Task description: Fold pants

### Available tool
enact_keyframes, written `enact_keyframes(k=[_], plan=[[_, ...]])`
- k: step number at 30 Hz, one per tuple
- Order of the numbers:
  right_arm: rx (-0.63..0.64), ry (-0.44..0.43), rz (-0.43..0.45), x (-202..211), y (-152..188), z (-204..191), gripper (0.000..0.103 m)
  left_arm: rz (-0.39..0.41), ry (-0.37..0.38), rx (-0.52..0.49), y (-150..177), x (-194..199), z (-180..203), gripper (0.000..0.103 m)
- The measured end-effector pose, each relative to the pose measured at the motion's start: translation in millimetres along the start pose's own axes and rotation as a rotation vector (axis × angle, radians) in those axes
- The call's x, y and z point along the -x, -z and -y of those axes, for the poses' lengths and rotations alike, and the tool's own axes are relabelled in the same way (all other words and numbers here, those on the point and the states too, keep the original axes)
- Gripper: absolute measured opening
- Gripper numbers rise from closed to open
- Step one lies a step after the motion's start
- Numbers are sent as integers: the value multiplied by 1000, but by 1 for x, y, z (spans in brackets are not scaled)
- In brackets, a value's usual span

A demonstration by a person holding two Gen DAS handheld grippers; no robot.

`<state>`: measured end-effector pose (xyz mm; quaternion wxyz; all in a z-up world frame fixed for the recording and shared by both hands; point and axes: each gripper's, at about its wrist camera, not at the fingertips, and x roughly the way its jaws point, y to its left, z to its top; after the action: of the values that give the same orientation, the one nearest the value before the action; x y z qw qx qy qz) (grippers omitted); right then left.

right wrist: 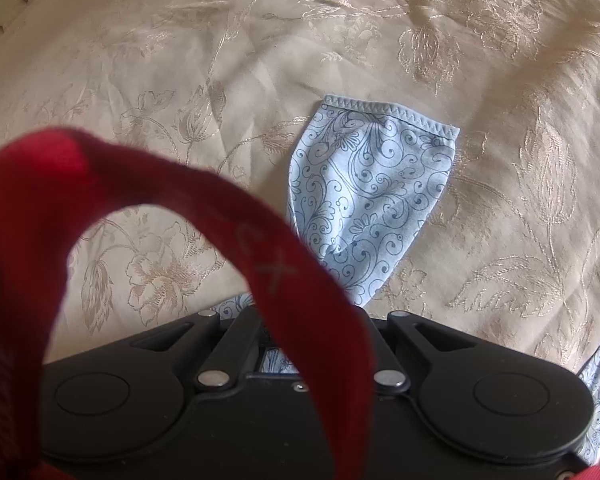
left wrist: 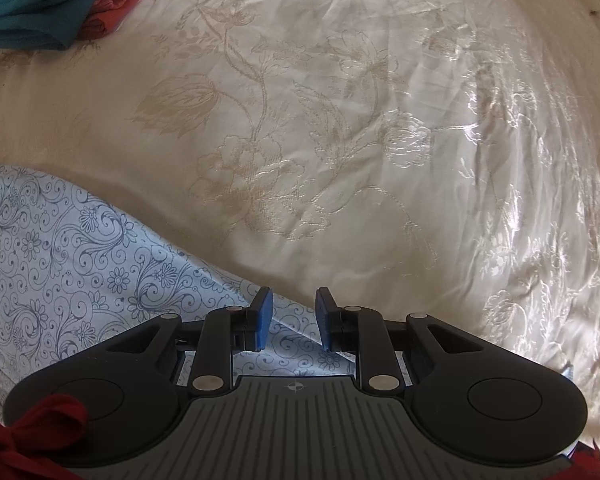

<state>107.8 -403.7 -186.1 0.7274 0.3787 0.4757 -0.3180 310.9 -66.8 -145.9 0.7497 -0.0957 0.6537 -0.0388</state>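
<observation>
The left gripper (left wrist: pixel 294 316) is hovering, jaws parted, over the pants (left wrist: pixel 60 248) edge running leftward across the bedspread (left wrist: pixel 340 120); the right gripper's grip is hidden.

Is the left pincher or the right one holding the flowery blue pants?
The left gripper is open, holding nothing, above the pants. The right gripper's fingers hide behind a red strap: cannot tell.

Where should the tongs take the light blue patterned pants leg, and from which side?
Grip the stitched hem of the pants leg, coming from the far open end. The hem lies flat and exposed on the bedspread, and its doubled edge looks firmest.
</observation>
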Motion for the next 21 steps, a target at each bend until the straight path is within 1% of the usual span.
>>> enact_keyframes(k=[2, 8, 12, 18, 21], plan=[[2, -3, 0, 0, 0, 0, 5, -6, 2, 24, 0, -2, -4, 23], [7, -9, -2, -1, 0, 0, 5, 8, -7, 50, 4, 4, -11, 23], [9, -9, -4, -2, 1, 0, 5, -11, -12, 68, 4, -3, -15, 23], [16, -10, -7, -2, 0, -1, 5, -33, 19, 117, 3, -16, -18, 23], [17, -9, -7, -2, 0, -2, 5, -25, 29, 125, -1, -18, -16, 23]])
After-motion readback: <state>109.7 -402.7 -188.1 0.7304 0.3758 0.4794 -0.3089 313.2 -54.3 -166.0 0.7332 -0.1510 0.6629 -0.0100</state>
